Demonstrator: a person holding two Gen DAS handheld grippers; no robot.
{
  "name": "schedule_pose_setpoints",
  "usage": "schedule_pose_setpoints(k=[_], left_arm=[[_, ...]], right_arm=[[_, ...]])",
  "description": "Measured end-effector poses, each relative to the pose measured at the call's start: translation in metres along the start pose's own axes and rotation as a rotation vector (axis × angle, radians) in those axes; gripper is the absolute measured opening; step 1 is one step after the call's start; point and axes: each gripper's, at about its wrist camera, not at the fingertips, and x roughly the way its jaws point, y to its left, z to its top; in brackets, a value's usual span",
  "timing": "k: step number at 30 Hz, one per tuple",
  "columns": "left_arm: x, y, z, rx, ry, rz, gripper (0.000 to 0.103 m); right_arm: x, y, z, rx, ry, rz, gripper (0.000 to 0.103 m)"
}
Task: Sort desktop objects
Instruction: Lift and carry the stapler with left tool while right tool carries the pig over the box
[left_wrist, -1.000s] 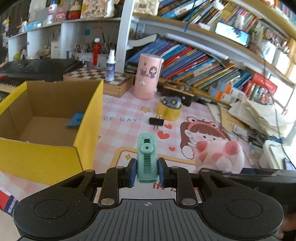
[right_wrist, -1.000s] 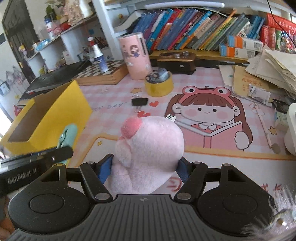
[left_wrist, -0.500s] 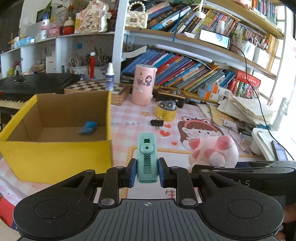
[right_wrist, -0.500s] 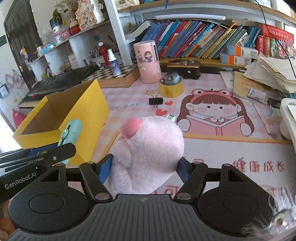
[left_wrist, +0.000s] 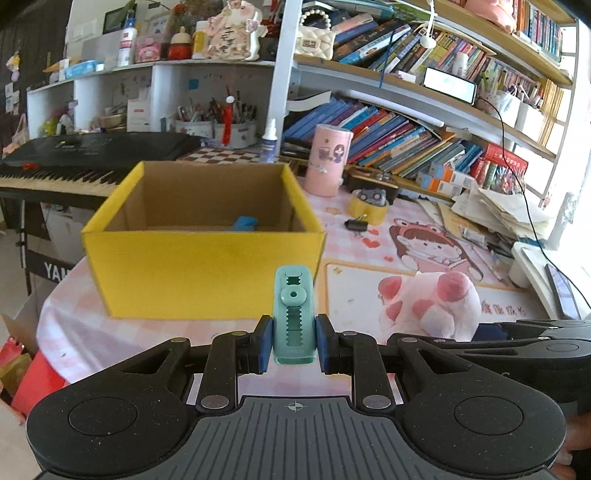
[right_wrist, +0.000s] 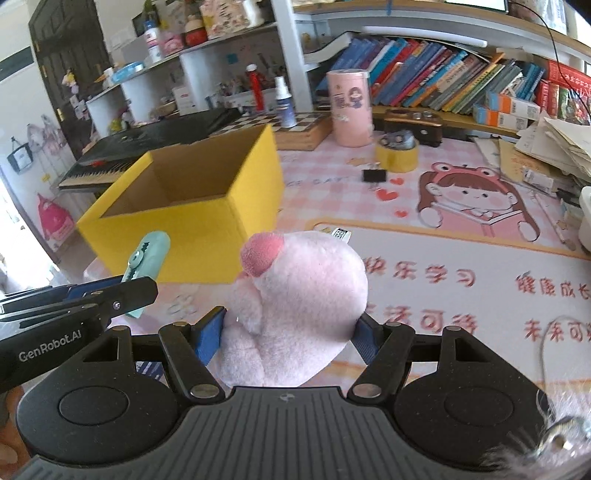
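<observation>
The left gripper (left_wrist: 294, 341) clamps a teal clip (left_wrist: 293, 314). The right gripper (right_wrist: 291, 332) squeezes a pink plush toy (right_wrist: 295, 314) near the yellow box (left_wrist: 203, 269).

Both tongs, carrying green clip (left_wrist: 294, 317) and pink plush (right_wrist: 295, 314), have drawn back from the yellow box (left_wrist: 203, 266).

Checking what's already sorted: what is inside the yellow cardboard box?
In the left wrist view, one small blue object lies on the floor of the yellow cardboard box, near the middle. The front wall hides the nearest strip of the floor, so anything there cannot be seen.
</observation>
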Motion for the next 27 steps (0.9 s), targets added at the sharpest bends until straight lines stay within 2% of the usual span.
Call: schedule_pose_setpoints(k=[13, 20, 27], left_arm=[[-0.034, 0.048, -0.022, 0.017, 0.006, 0.01, 0.023], [-0.048, 0.067, -0.028, 0.003, -0.006, 0.02, 0.023], [-0.058, 0.085, -0.033, -0.039, -0.022, 0.051, 0.023]], right_arm=[[-0.006, 0.064, -0.033, 0.015, 0.0, 0.014, 0.068], [-0.009, 0.086, -0.04, 0.01, 0.003, 0.025, 0.068], [-0.005, 0.11, -0.04, -0.053, 0.016, 0.063, 0.068]])
